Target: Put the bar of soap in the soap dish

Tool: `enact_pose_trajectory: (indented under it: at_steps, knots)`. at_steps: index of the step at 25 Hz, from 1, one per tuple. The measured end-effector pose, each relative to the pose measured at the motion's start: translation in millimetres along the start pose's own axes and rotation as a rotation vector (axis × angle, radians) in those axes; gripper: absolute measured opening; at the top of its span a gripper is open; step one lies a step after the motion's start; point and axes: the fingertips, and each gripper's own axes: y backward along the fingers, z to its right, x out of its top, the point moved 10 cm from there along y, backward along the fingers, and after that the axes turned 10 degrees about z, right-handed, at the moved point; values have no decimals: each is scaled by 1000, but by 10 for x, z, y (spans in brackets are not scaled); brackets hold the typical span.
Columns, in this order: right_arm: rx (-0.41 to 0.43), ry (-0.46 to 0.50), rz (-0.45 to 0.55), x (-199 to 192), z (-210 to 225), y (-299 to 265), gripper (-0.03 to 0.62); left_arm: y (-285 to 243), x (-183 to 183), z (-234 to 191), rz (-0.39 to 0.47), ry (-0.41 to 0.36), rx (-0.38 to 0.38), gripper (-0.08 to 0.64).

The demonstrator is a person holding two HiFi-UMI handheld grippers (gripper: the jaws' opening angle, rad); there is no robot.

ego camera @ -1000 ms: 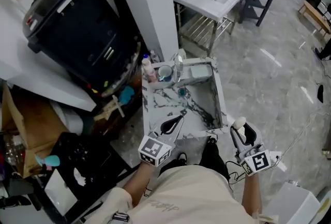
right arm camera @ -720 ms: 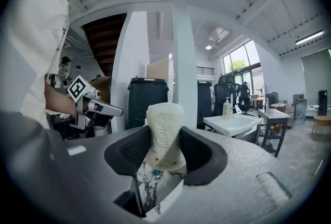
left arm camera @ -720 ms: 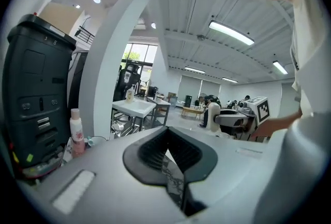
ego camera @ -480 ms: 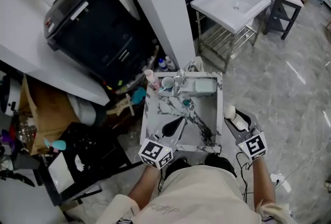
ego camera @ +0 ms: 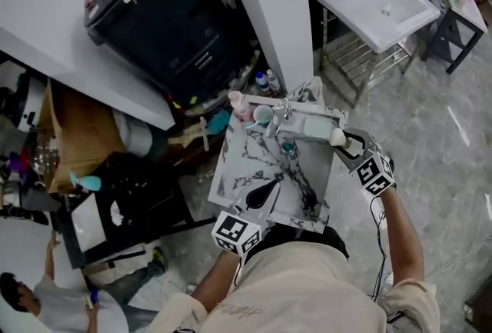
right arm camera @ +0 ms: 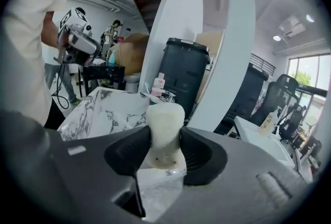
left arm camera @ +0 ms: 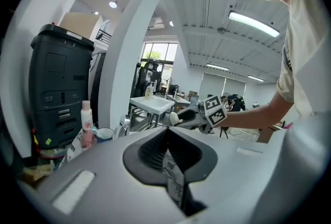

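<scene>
Right gripper [right arm camera: 164, 151]: jaws clenched on the cream oblong bar of soap [right arm camera: 165, 123], held at the right rim of the white marble-veined basin [ego camera: 247, 170], just beside the pale green rectangular soap dish [ego camera: 316, 126]. Left gripper [left arm camera: 168, 151]: jaws pressed together, empty, over the basin's near edge.

Faucet [ego camera: 278, 112], cup [ego camera: 262, 114] and bottle [ego camera: 238, 103] crowd the counter's [ego camera: 246, 162] back edge left of the dish [ego camera: 309, 126]; the dish's right side stands open, beside the right gripper [ego camera: 344, 141].
</scene>
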Motion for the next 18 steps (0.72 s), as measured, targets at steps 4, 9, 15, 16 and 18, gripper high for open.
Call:
enact_pose_trajectory:
  at_steps: [4, 9, 15, 16, 18]
  knots:
    - [87, 62, -109, -76, 134, -441, 186, 45, 37, -154, 29, 12, 41, 18]
    - [221, 148, -263, -265, 214, -997, 183, 127, -37, -334, 46, 56, 100, 18]
    - [354, 205, -467, -561, 184, -1471, 183, 278, -107, -478, 57, 93, 164, 18]
    - [364, 200, -488, -597, 174, -1524, 183, 312, -119, -503, 57, 97, 177, 18]
    - [375, 187, -525, -640, 172, -1613, 183, 375, -142, -554, 61, 107, 202, 18]
